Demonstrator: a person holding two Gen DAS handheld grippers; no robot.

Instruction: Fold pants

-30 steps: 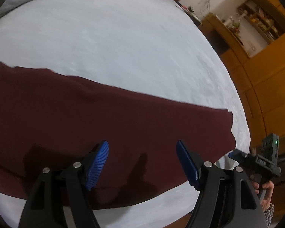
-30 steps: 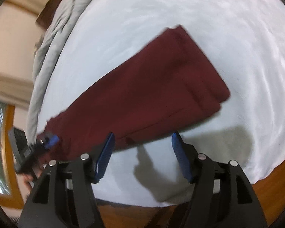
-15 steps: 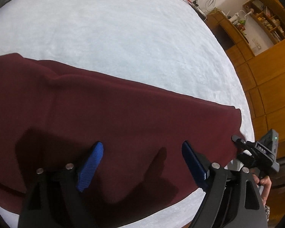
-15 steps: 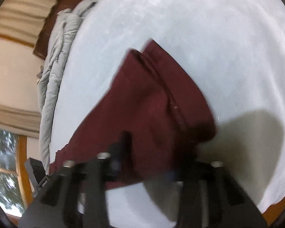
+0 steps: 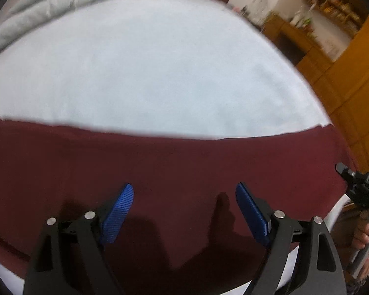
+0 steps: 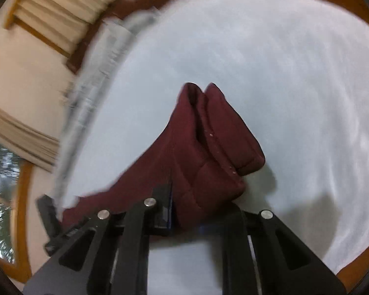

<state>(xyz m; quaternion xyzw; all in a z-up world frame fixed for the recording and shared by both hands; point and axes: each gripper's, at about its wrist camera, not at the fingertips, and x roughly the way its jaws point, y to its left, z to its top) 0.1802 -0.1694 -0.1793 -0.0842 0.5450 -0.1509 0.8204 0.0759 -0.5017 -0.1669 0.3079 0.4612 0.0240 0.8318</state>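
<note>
We see the pants point(image 5: 184, 162), dark maroon, lying in a long band across the near part of a pale sheet point(image 5: 147, 73) on a bed. In the left wrist view they run from the left edge to the right edge of the mattress, and the sheet beyond them is bare up to a grey quilt point(image 5: 61, 2) bunched at the far side.

Our left gripper point(image 5: 184, 209) hangs over the middle of the band with its jaws spread wide. Its blue pads point(image 5: 118, 213) stand apart above the cloth and grip nothing; their shadows fall on the fabric just below.

Our right gripper point(image 6: 184, 211) has just been closing and is now clamped on the pants at their right end. In the right wrist view the cloth is pinched between the fingers and rises from the sheet in a bunched, folded hump, with its thick hem point(image 6: 233, 132) lifted and curling away from us. The rest of the garment trails off to the left, toward the left gripper's black body at the near left.

In the left wrist view the right gripper shows at the far right edge, held by a hand point(image 5: 364, 236).
</note>
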